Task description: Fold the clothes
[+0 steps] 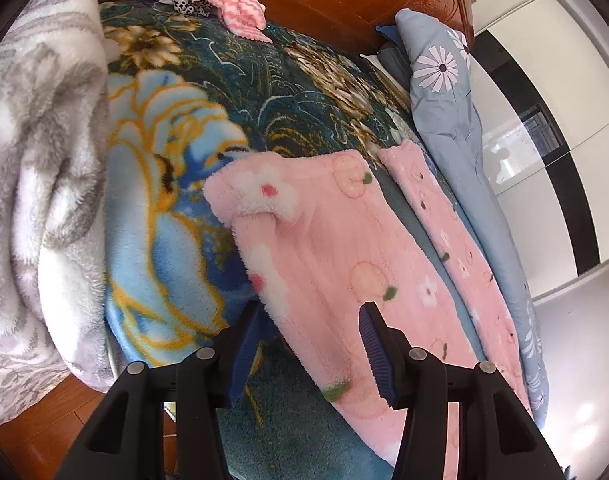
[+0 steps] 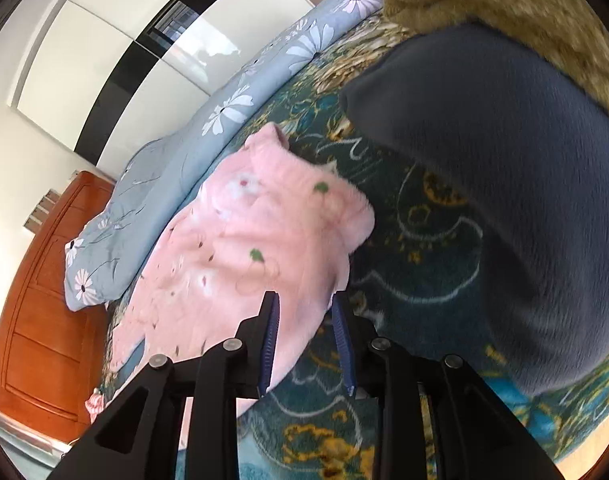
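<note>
bed blanket (image 1: 176, 184): dark floral, fills both your views | pink fleece garment (image 1: 344, 264): spread flat on the blanket, beside the grey daisy quilt (image 1: 444, 92) | your left tongs (image 1: 312, 344): wide open, empty, over the garment's edge | your right tongs (image 2: 304, 344): partly open, gripping nothing, garment's hem between the pads.

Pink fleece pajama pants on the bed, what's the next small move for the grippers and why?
Probably close the left gripper on the pink fleece pajama pants: its jaws stand open with the fabric edge between them, while the right gripper seems already narrowed on the other end.
</note>
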Demonstrator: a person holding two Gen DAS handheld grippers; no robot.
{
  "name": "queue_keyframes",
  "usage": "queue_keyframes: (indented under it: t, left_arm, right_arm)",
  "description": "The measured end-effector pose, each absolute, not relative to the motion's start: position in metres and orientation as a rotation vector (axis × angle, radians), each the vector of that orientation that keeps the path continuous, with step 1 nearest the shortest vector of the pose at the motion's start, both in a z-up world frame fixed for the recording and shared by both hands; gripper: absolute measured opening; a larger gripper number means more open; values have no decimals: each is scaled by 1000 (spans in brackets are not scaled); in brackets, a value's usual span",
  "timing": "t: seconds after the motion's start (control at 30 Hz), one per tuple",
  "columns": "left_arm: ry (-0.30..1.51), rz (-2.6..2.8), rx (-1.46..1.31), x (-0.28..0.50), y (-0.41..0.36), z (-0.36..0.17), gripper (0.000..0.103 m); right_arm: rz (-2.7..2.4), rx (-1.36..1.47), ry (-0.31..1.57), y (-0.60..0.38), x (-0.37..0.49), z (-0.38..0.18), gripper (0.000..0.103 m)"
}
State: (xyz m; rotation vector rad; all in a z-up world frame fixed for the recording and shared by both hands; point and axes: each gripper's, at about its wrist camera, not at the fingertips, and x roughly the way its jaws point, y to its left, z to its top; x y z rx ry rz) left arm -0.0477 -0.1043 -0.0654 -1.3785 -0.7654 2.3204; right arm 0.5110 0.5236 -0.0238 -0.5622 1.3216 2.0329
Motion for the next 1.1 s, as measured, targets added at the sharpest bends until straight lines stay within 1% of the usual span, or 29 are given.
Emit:
queue_keyframes:
  t: [0.07,0.1,0.13,0.3,0.33,0.4,0.43,0.47,0.5,0.53,0.57,0.6,0.73,0.97,1.1]
  left_arm:
    - [-776,2321,-1370,-48,-104,-66,54]
    - [-779,2319,-1368,-48,-104,-66,54]
    - [-782,2318,-1367,-49,-105,-66,54]
    - [-778,2311,-1362,-48,-105,-66,54]
    - [-776,2310,-1361,-47,-105,-66,52]
    - [-773,2310,-1359,-46,-105,-65,52]
    - [-771,2310,-1356,-46,-106,-64,52]
    - [-775,2313,-1351,-45,-107,-64,49]
    - [-781,2318,-1345,-45,-109,-63,44]
    - [-789,2317,-1335,-48,-107,-58,28]
    - [-798,2314,-1324,-53,-105,-51,5]
    - [-807,2311,-1313,-59,-102,-44,4]
    - [-842,2300,-1267,-79,-92,-16,5]
    - [-899,2290,-1193,-121,-69,34,5]
    - [-799,2386,-1225,-171,-16,64,5]
  right_arm:
    - [2052,-571,1372,516,507,-33,33]
    - [2064,-566,1396,513,504,-36,41]
    - [2078,-558,1418,509,501,-39,46]
    - [2095,-567,1477,502,480,-51,46]
    - [2098,-569,1489,500,475,-54,46]
    - [2104,-574,1511,497,467,-58,46]
    - [2112,-575,1520,496,463,-59,42]
    - [2121,-575,1527,495,459,-59,32]
    - [2130,-581,1535,495,456,-58,4]
    - [2134,-584,1540,496,454,-56,4]
    - [2146,-576,1536,497,452,-52,4]
    - [2162,-565,1530,498,451,-47,4]
    - [2262,-464,1481,511,442,-10,4]
    - [2387,-363,1390,560,378,54,4]
    - [2417,-368,1302,595,332,75,4]
